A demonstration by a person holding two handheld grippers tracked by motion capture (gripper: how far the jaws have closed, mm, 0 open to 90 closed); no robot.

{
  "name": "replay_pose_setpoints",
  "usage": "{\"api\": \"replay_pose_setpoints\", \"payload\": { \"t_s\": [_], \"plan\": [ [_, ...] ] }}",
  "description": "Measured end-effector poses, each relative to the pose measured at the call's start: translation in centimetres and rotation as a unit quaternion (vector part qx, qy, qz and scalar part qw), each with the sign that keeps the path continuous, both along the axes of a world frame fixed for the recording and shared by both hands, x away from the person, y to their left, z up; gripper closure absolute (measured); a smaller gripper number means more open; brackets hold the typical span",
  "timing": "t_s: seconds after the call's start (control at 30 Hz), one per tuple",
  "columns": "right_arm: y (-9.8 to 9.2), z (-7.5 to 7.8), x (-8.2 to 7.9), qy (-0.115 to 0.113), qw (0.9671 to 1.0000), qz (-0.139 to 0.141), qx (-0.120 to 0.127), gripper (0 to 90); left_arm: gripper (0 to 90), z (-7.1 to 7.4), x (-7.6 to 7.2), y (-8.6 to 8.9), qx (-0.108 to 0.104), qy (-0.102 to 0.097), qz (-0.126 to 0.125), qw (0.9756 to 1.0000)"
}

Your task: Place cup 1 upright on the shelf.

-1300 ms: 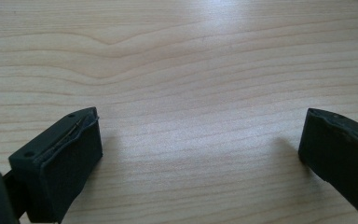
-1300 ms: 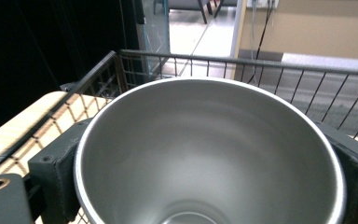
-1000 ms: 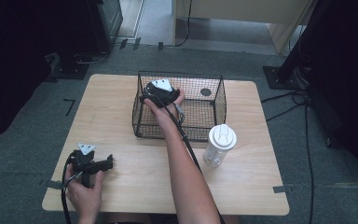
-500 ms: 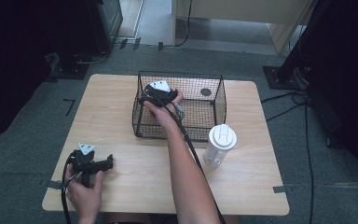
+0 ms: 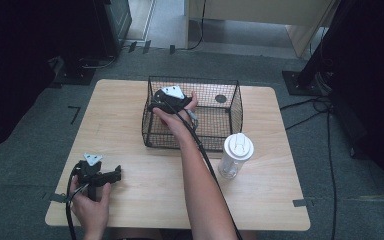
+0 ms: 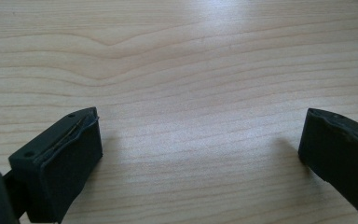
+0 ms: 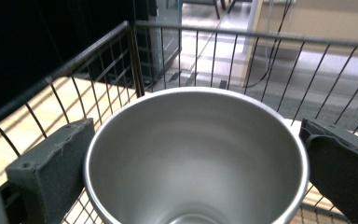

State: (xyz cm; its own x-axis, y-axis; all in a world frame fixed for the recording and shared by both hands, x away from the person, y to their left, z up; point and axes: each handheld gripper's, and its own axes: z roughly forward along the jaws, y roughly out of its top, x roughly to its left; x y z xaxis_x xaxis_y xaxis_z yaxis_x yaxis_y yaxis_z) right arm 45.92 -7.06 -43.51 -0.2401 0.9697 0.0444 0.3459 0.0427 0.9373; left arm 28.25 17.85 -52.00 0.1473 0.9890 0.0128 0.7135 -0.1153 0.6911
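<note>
A pale wooden worktop (image 5: 130, 125) stands on grey carpet, with dark equipment stands and loose cables on the floor around it. Toward the back of the worktop sits a black wire basket (image 5: 232, 107), and just in front of its right corner a clear bottle with a white lid (image 5: 236, 155) stands upright, apart from the wire.

The person's right arm reaches forward over the near rim of the basket, and the right gripper (image 5: 167, 100) is held inside it at the left end. In the right gripper view, a steel cup (image 7: 196, 154) stands between the two black jaws, its open mouth facing the camera and the basket's bars rising behind it. The jaws are spread wide, one on each side of the rim. The left jaw looks to be touching or nearly touching the cup's wall; whether the right one presses on it cannot be told. A small dark round thing (image 5: 220, 98) lies on the basket floor near the back right.

The left gripper (image 5: 111, 175) rests low at the near left corner of the worktop, held in the left hand (image 5: 91, 207). Its jaws are wide apart with bare wood between them, holding nothing.
</note>
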Motion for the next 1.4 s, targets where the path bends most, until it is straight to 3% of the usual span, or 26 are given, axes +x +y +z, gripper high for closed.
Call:
{"api": "replay_pose_setpoints", "payload": {
  "t_s": [0.2, 0.7, 1.0, 1.27, 1.4],
  "plan": [
    [-0.2, 0.8, -0.2, -0.023, 0.9996, 0.0, 0.017, 0.0, 0.0, 0.0, 0.0, 0.0, 0.0, 0.0, 0.0, 1.0],
    [-0.6, 2.7, -1.4, -0.056, 0.9982, -0.015, 0.013, 0.0, 0.0, 0.0, 0.0, 0.0, 0.0, 0.0, 0.0, 1.0],
    [-0.5, 4.0, -3.4, -0.062, 0.9975, -0.024, 0.025, 0.0, 0.0, 0.0, 0.0, 0.0, 0.0, -0.001, 0.0, 1.0],
    [-0.2, 4.6, -5.3, -0.074, 0.9971, -0.019, 0.001, 0.0, 0.0, 0.0, 0.0, 0.0, -0.001, -0.001, 0.001, 1.0],
    [-0.3, 4.6, -6.1, -0.073, 0.9971, -0.02, 0.008, 0.0, 0.0, 0.0, 0.0, 0.0, -0.001, -0.001, 0.001, 1.0]
  ]
}}
